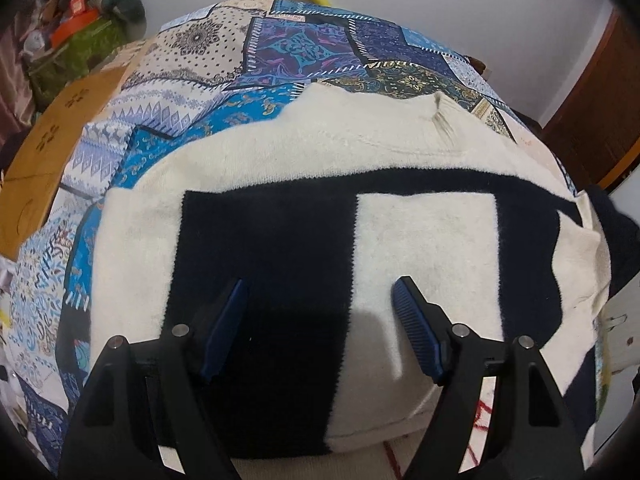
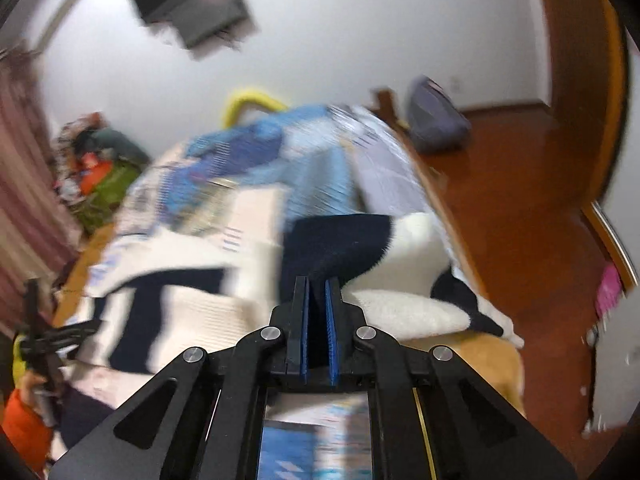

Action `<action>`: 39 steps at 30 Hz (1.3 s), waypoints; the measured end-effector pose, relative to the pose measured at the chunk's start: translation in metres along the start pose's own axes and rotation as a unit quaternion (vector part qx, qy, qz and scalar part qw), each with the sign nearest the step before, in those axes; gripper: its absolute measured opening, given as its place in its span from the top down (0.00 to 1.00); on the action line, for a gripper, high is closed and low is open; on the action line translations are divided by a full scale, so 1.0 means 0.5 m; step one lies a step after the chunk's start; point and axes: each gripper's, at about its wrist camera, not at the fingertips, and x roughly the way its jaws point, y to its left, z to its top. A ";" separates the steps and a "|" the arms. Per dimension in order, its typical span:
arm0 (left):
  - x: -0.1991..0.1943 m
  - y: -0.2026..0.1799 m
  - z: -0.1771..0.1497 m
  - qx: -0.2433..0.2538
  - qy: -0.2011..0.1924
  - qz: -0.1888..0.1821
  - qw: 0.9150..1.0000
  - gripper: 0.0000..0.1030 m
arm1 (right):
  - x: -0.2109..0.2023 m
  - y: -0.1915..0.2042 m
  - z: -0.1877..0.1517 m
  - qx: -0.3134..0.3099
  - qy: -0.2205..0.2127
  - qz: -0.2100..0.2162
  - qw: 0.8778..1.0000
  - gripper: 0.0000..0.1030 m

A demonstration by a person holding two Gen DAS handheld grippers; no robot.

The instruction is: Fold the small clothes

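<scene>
While right tool (image 2: 317, 312) clamps sweater (image 1: 320, 208) sleeve at 12 o'clock:
left tool (image 1: 320, 304): jaws apart, over sweater on bed (image 1: 280, 56)
risk: sleeve slips — thin pinch

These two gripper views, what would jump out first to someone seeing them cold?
The cream and navy block-patterned sweater spread flat on the blue patchwork bedspread, filling the left wrist view under the open left gripper. In the blurred right wrist view, the right gripper is shut on a navy part of the sweater, near the bed's edge.
</scene>
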 end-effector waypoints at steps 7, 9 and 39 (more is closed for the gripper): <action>-0.049 -0.005 -0.023 0.022 -0.011 -0.002 1.000 0.27 | -0.014 0.232 -0.029 -0.145 0.035 0.106 0.983 0.90; -0.065 -0.003 -0.028 0.029 -0.016 0.001 0.999 0.27 | -0.008 0.266 -0.053 -0.172 0.051 0.112 0.977 0.87; -0.077 -0.044 -0.054 0.058 -0.034 0.018 0.998 0.27 | 0.159 -0.069 -0.023 0.015 0.067 -0.055 0.996 0.85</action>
